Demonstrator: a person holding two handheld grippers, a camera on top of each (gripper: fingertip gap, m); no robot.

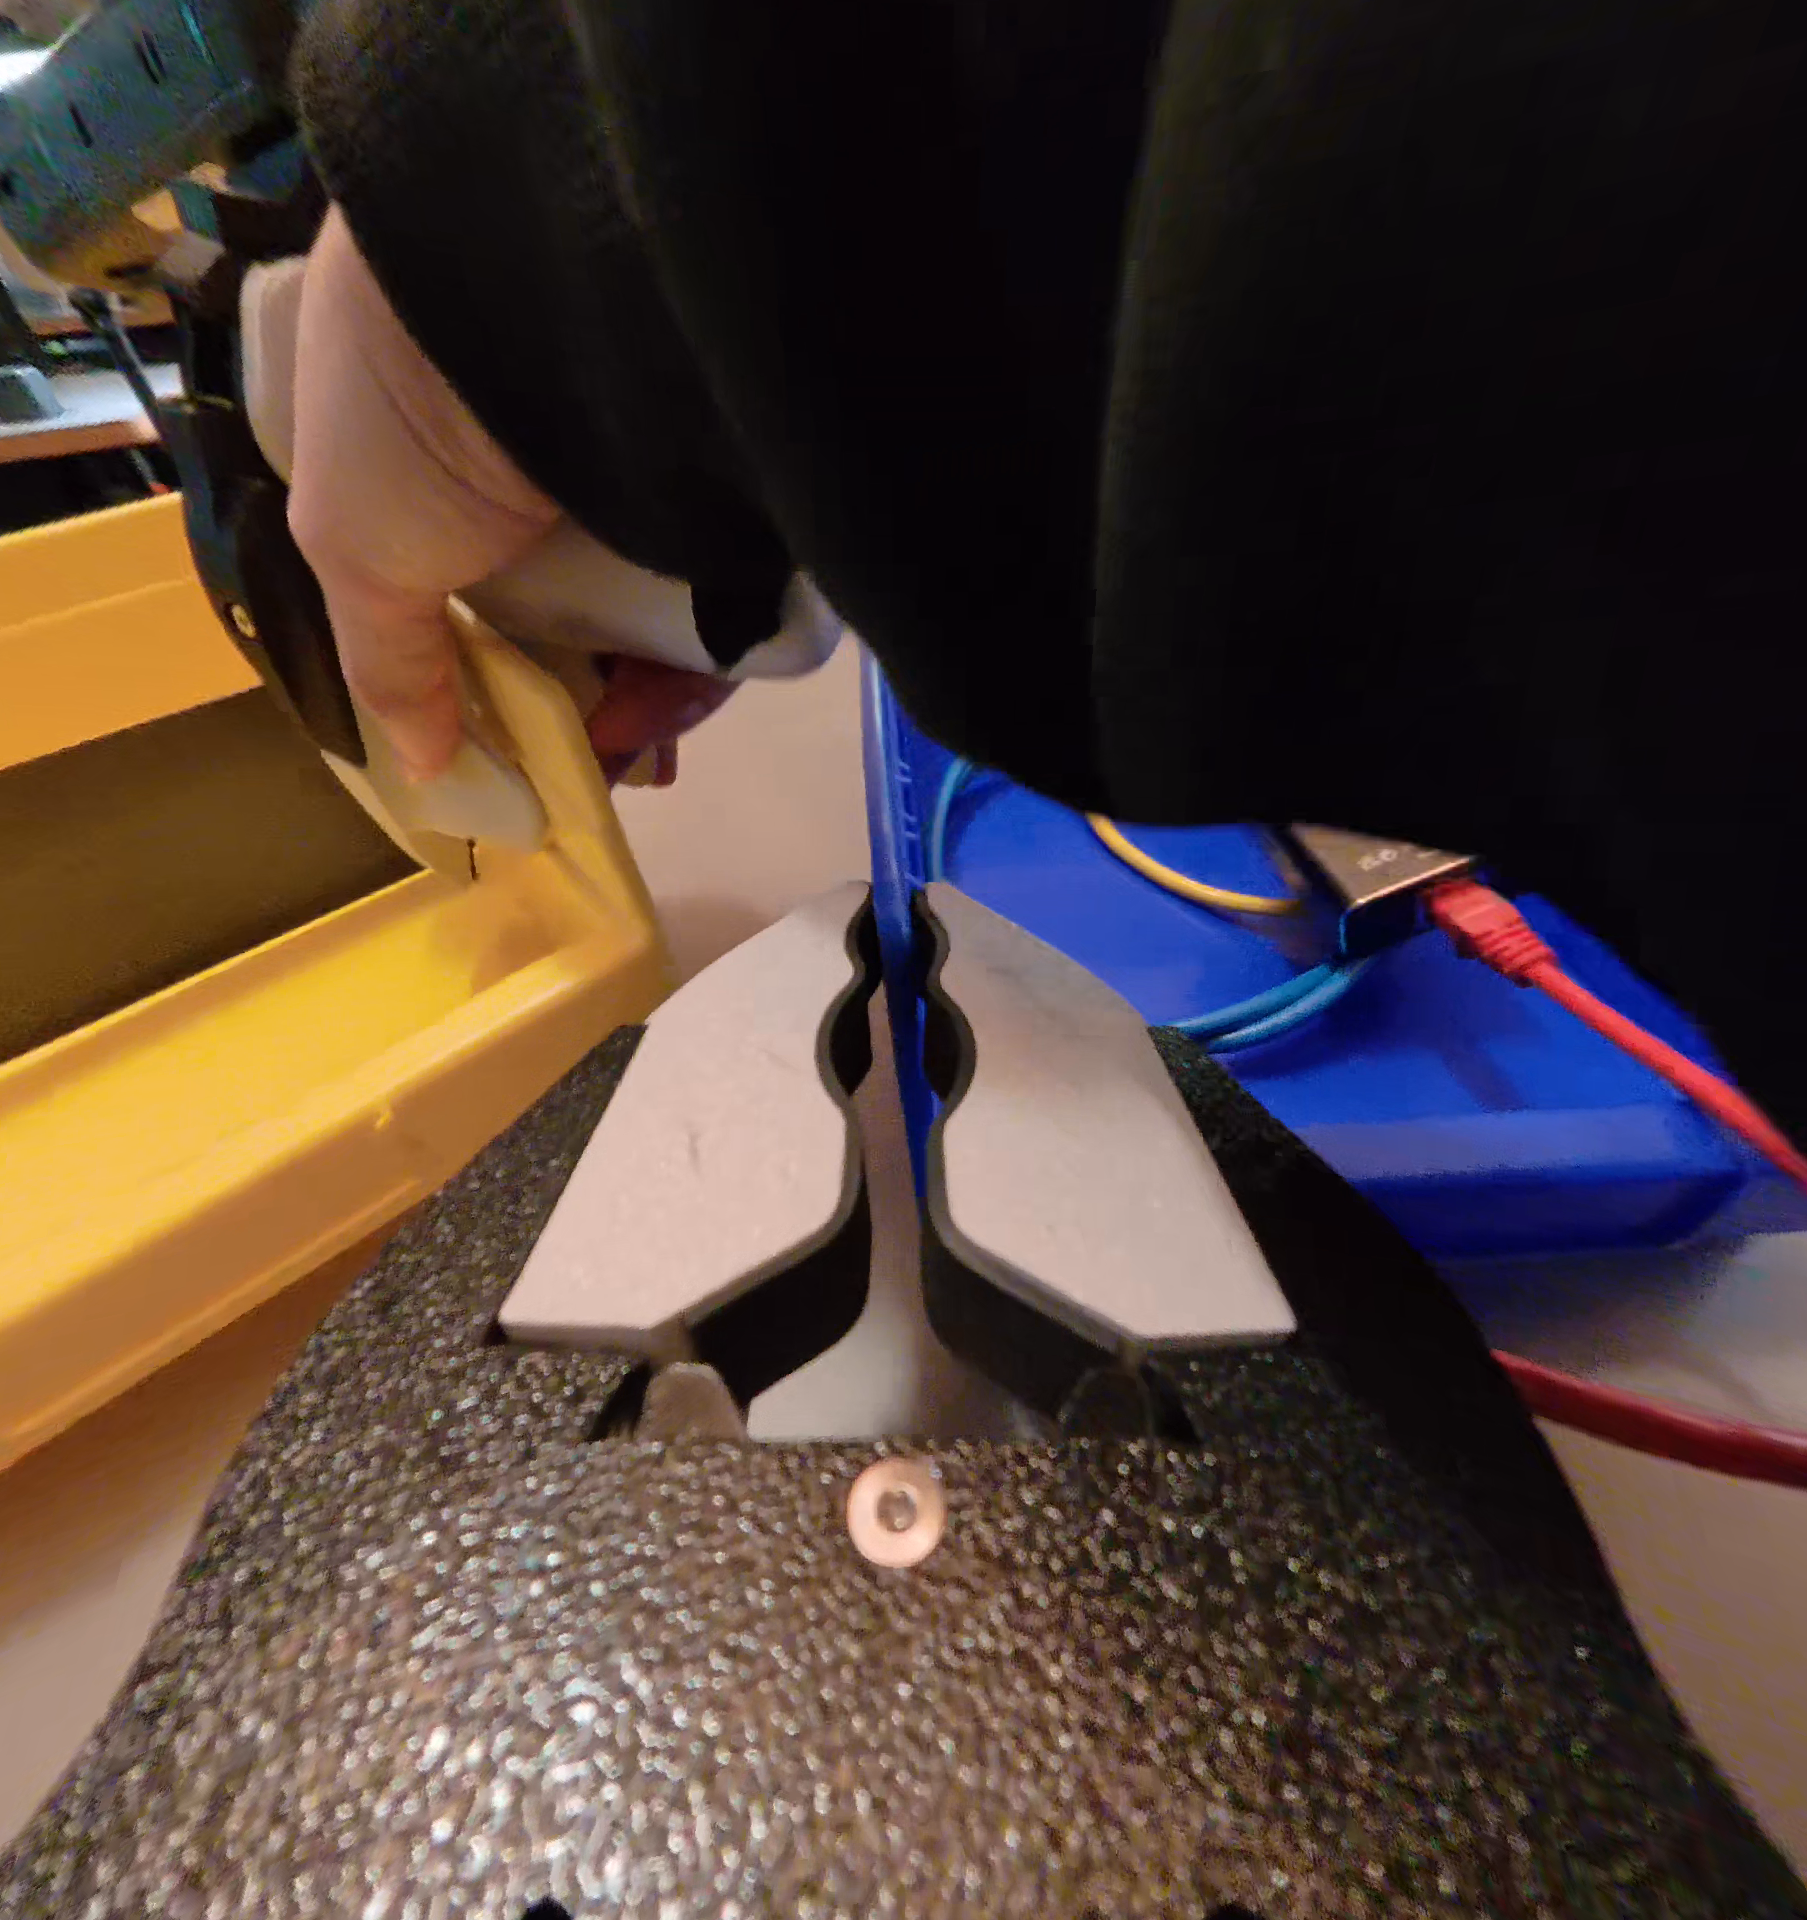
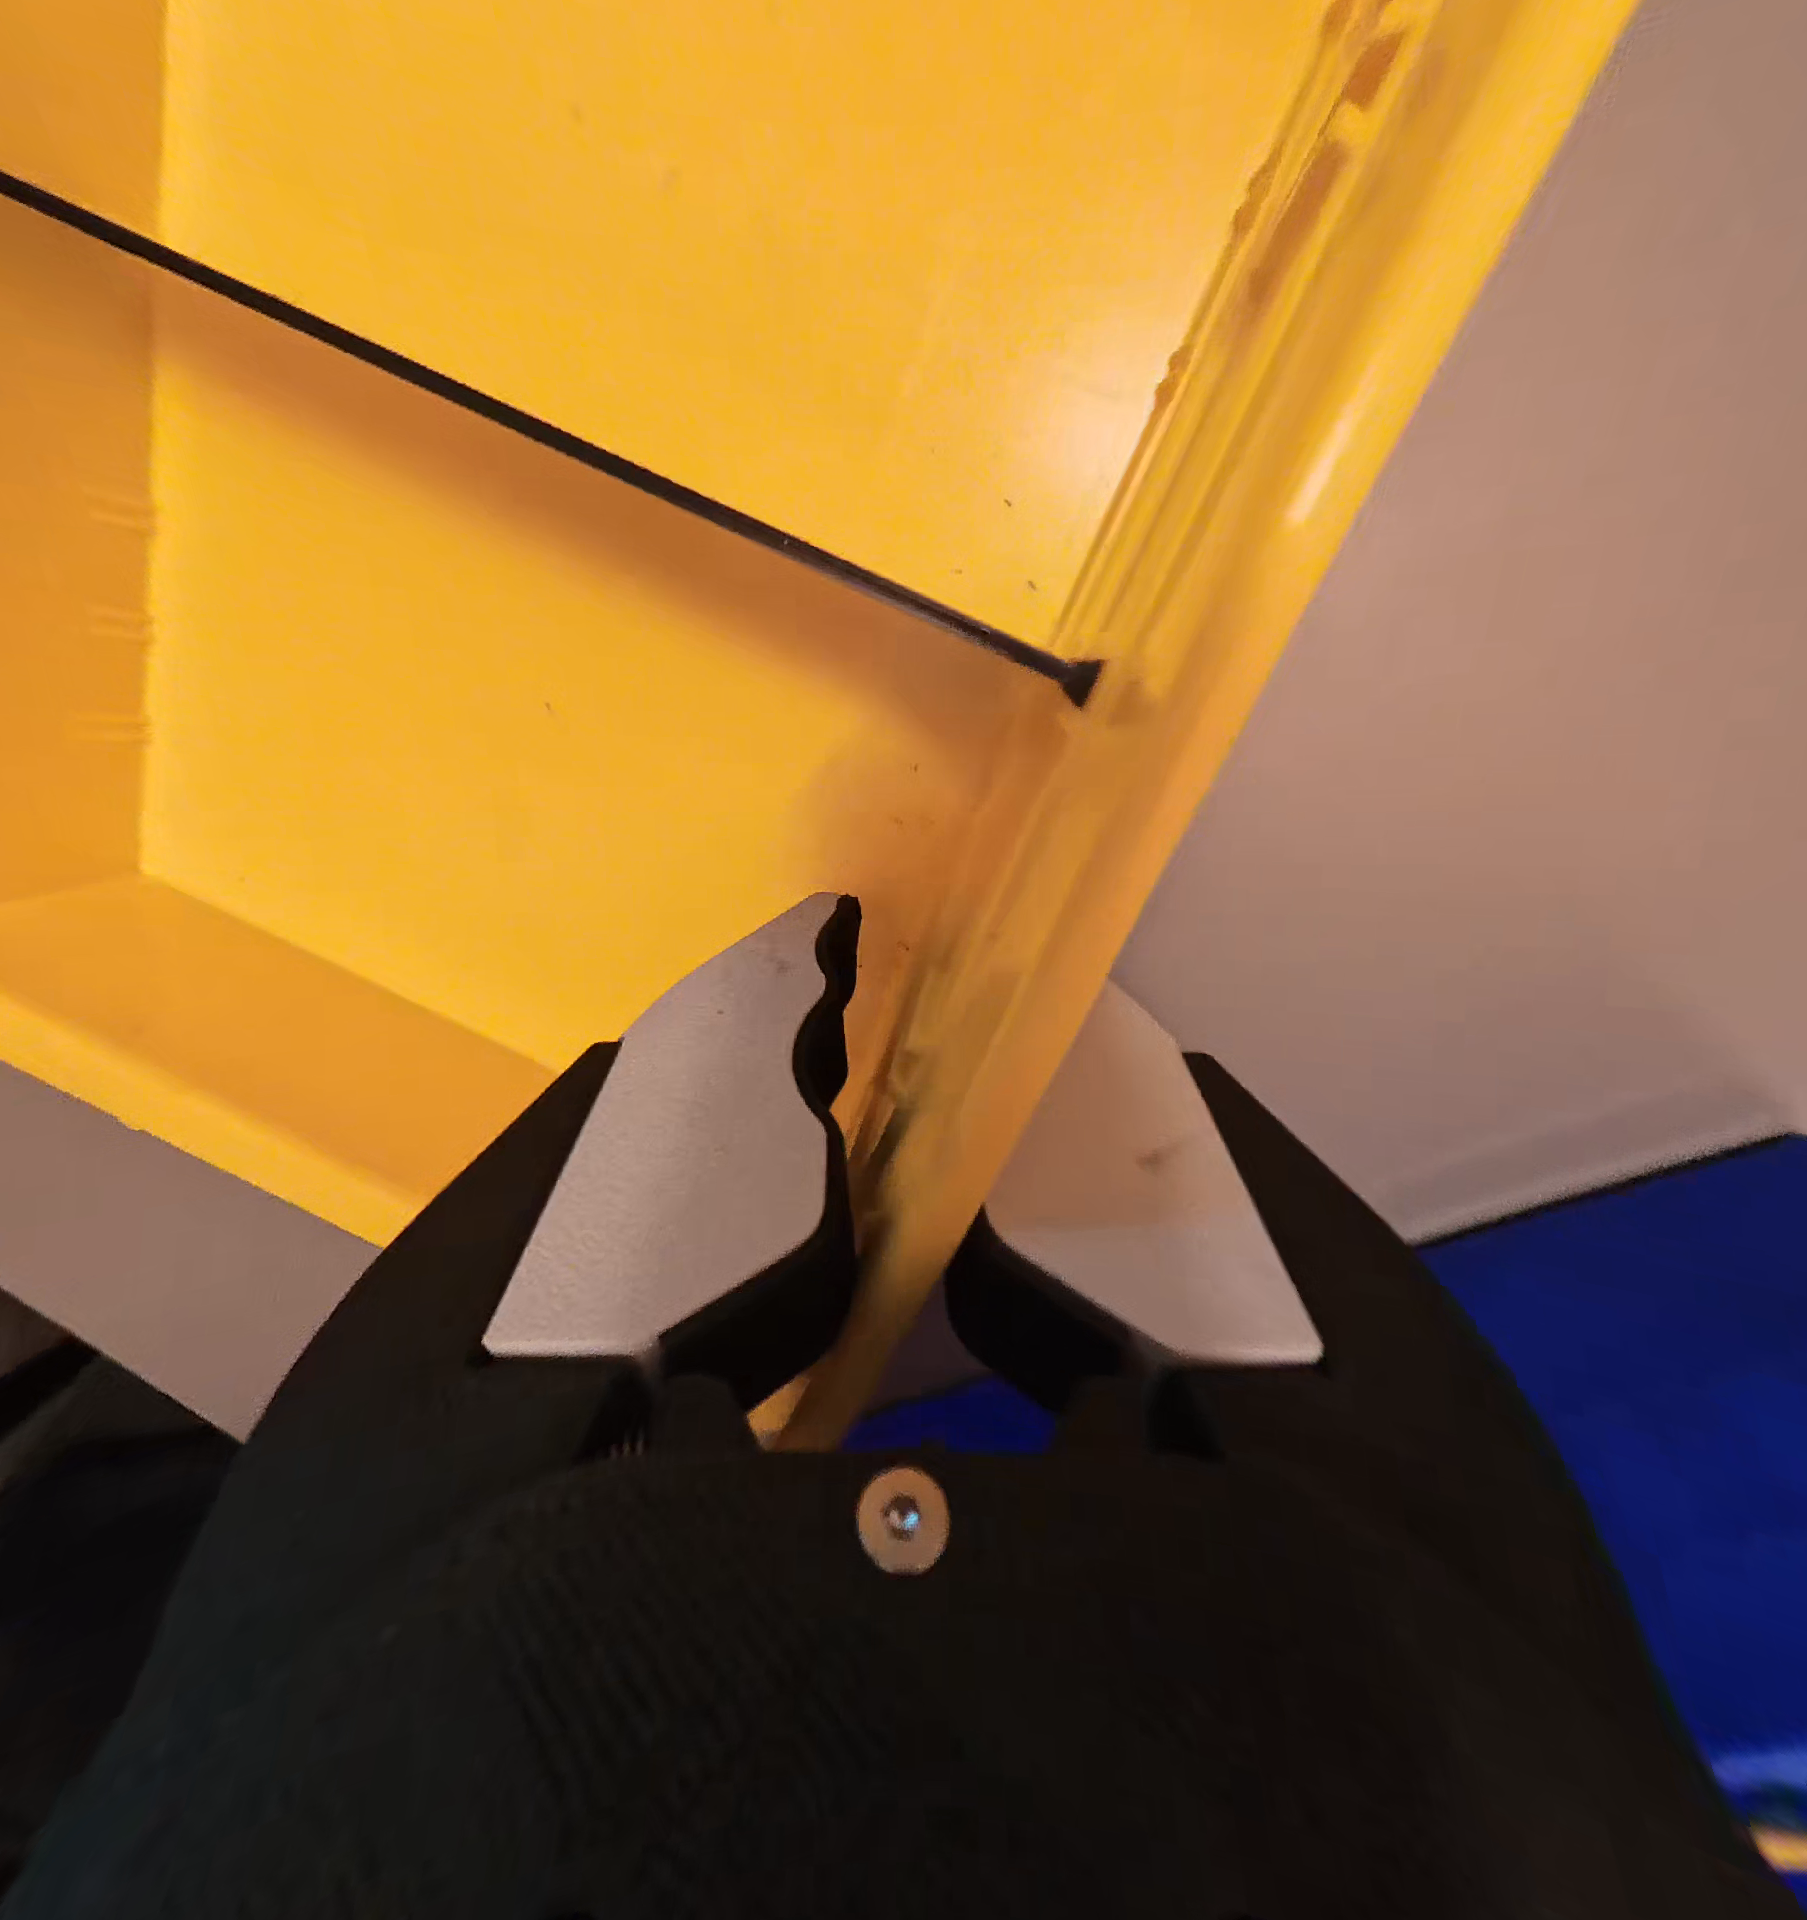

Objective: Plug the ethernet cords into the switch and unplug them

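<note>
Clamping yellow bin (image 2: pixel 1003 1039) rim, right hand-held gripper (image 2: pixel 940 1049)

The right hand-held gripper (image 2: pixel 930 1039) clamps the yellow bin's rim (image 2: pixel 992 1039) — one finger inside, one outside.

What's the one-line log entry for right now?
left gripper: shut on blue bin wall | right gripper: shut on yellow bin rim

Yellow moulded plastic bin (image 2: pixel 587 520): smooth and slightly glossy from where I sit.
Blue plastic bin (image 1: pixel 1418 1101): smooth, I see a soft sheen.
Left gripper (image 1: pixel 894 935) fingers (image 1: pixel 712 1132): matt grey, faintly grainy; black housing looks pebbled and sparkly.
Red ethernet cord (image 1: pixel 1605 1039): smooth rubbery jacket.
Black sleeve (image 1: pixel 1086 364): matt cloth.
</note>
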